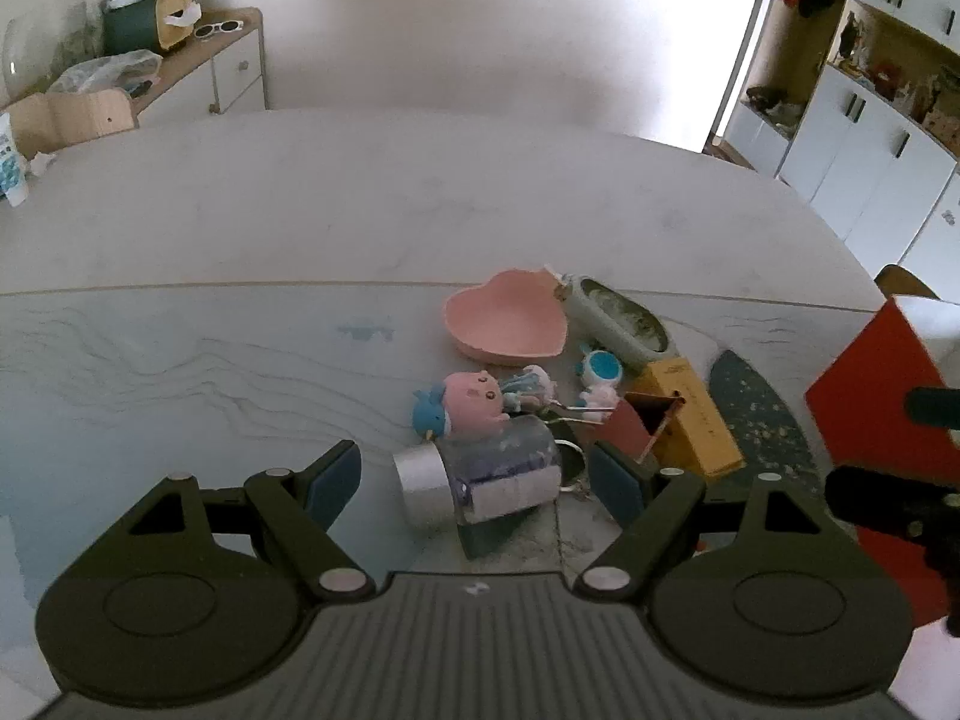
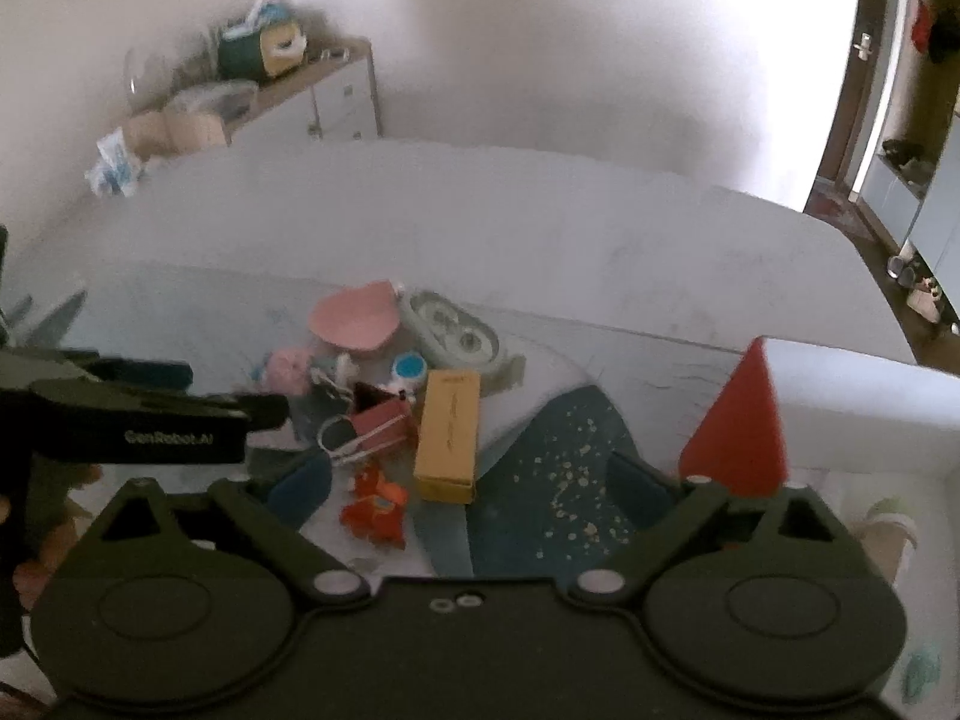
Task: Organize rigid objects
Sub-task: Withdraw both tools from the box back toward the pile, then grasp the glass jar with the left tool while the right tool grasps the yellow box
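Observation:
A pile of small objects lies on the table (image 1: 240,228). In the left wrist view my left gripper (image 1: 477,480) is open, its fingers on either side of a clear bottle with a silver cap (image 1: 480,477), not touching it. Behind the bottle lie a pink and blue plush toy (image 1: 465,402), a pink heart dish (image 1: 507,321), a green oval case (image 1: 618,318) and a yellow box (image 1: 690,414). In the right wrist view my right gripper (image 2: 471,483) is open and empty above a red figure (image 2: 375,507), the yellow box (image 2: 450,435) and a red binder clip (image 2: 375,423).
A dark speckled mat (image 2: 558,468) lies under the right gripper. A red and white box (image 2: 735,426) stands at the right; it also shows in the left wrist view (image 1: 882,396). A cluttered cabinet (image 1: 198,60) stands beyond the table's far left. The left gripper (image 2: 138,414) crosses the right view.

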Demonstrator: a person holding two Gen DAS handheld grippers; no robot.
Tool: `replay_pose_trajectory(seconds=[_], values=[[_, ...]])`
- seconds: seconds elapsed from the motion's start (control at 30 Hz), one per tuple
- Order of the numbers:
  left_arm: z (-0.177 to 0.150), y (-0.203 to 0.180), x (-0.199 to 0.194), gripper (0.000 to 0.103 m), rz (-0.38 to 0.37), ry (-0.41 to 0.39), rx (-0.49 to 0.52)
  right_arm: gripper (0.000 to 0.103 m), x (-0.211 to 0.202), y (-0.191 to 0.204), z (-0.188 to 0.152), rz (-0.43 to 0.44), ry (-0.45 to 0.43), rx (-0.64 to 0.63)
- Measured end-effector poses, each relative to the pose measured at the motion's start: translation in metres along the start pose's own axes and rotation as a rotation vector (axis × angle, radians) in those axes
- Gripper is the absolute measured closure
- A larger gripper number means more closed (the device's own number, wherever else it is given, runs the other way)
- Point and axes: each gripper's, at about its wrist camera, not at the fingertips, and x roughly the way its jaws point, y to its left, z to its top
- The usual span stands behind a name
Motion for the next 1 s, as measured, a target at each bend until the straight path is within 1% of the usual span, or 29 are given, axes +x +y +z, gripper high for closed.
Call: replay_pose_trajectory(seconds=[0.13, 0.2, 0.43, 0.67, 0.73, 0.83, 0.87, 0.9, 0.93, 1.0], values=[[-0.001, -0.001, 0.013, 0.020, 0.002, 0.005, 0.012, 0.015, 0.021, 0.000, 0.001, -0.017, 0.041, -0.029], [-0.001, -0.005, 0.018, 0.020, 0.002, 0.005, 0.026, 0.021, 0.030, 0.001, 0.002, -0.021, 0.059, -0.041], [-0.003, -0.005, 0.032, 0.020, 0.017, 0.020, 0.021, 0.031, 0.053, 0.005, 0.005, -0.018, 0.097, -0.073], [-0.004, -0.005, 0.040, 0.020, 0.019, 0.022, 0.013, 0.050, 0.071, 0.006, 0.008, -0.016, 0.125, -0.080], [-0.005, -0.006, 0.041, 0.021, 0.021, 0.026, 0.016, 0.053, 0.075, 0.006, 0.009, -0.011, 0.132, -0.079], [-0.004, -0.003, 0.044, 0.021, 0.020, 0.028, 0.009, 0.060, 0.081, 0.006, 0.009, -0.006, 0.140, -0.070], [-0.005, -0.003, 0.044, 0.022, 0.017, 0.027, 0.006, 0.063, 0.082, 0.006, 0.009, -0.006, 0.141, -0.068], [-0.006, -0.005, 0.044, 0.026, 0.016, 0.027, 0.005, 0.064, 0.083, 0.006, 0.009, -0.004, 0.142, -0.066], [-0.007, -0.005, 0.044, 0.026, 0.012, 0.027, 0.006, 0.065, 0.083, 0.006, 0.008, -0.002, 0.136, -0.063], [-0.008, -0.005, 0.043, 0.026, 0.013, 0.024, 0.004, 0.073, 0.082, 0.006, 0.009, 0.003, 0.133, -0.062]])
